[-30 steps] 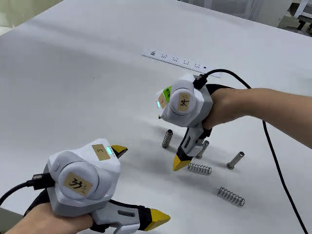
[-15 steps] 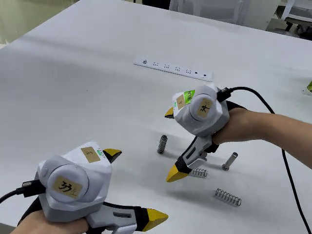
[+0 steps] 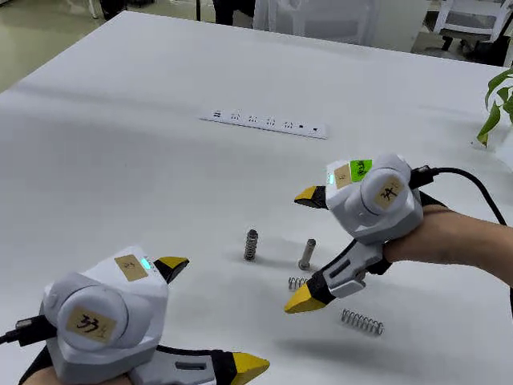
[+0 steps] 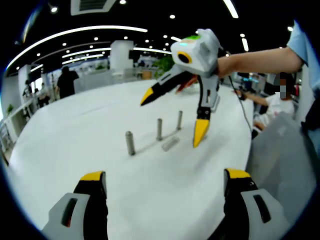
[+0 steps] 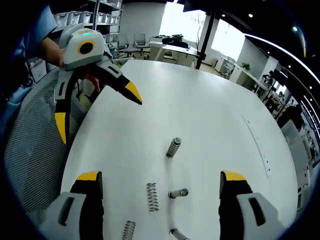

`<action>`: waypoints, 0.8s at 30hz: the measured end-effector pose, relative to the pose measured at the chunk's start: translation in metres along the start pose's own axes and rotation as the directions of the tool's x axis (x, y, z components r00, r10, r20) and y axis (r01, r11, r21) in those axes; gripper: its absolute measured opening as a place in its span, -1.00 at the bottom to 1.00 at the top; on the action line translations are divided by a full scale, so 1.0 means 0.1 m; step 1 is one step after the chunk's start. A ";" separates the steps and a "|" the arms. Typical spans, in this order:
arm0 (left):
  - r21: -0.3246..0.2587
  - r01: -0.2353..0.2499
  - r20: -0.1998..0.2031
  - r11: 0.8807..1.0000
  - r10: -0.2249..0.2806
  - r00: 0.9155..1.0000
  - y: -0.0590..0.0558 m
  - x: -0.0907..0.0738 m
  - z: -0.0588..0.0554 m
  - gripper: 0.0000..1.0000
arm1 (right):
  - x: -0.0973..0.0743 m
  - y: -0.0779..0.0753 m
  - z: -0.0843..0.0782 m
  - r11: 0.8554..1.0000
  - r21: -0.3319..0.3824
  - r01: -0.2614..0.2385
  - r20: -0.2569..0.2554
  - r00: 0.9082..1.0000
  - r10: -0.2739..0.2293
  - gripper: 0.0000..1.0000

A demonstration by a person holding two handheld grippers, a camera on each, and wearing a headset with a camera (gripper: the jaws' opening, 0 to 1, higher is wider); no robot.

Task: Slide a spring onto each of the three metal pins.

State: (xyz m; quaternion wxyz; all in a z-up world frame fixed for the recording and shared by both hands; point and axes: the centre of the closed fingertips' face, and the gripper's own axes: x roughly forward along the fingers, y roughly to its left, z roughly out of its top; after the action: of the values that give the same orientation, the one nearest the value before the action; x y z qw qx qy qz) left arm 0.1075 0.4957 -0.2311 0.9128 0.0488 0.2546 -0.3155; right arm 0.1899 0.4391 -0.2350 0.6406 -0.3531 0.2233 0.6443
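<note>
A spring stands upright over a pin (image 3: 252,245) on the white table (image 3: 120,144). Just right of it stands a bare metal pin (image 3: 306,253), also upright. One loose spring (image 3: 296,282) lies at that pin's foot and another loose spring (image 3: 361,322) lies nearer right. My right gripper (image 3: 302,248) hovers open and empty above the bare pin and the near spring. In the right gripper view, a second bare pin (image 5: 177,233) sits at the bottom edge. My left gripper (image 3: 210,314) is open and empty at the lower left, apart from the parts.
A white power strip (image 3: 264,123) lies far back on the table. The right gripper's black cable (image 3: 473,186) trails off right. A green plant (image 3: 494,104) pokes in at the right edge. Chairs stand beyond the far edge.
My right gripper has lifted and drawn back to the right, leaving the bare pin standing free. The head camera has shifted. My left gripper has stayed low at the left.
</note>
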 end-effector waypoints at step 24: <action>0.016 0.027 -0.032 1.000 -0.026 0.999 0.04 0.03 -0.02 0.96 | -0.74 0.31 -0.74 0.948 0.266 0.173 0.038 0.981 -0.189 0.95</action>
State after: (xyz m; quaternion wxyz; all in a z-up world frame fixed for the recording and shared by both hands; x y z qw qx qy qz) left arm 0.1107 0.4979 -0.2344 0.9039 0.0580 0.2672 -0.3288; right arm 0.1662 0.3326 -0.2330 0.7447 -0.2639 0.2526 0.5585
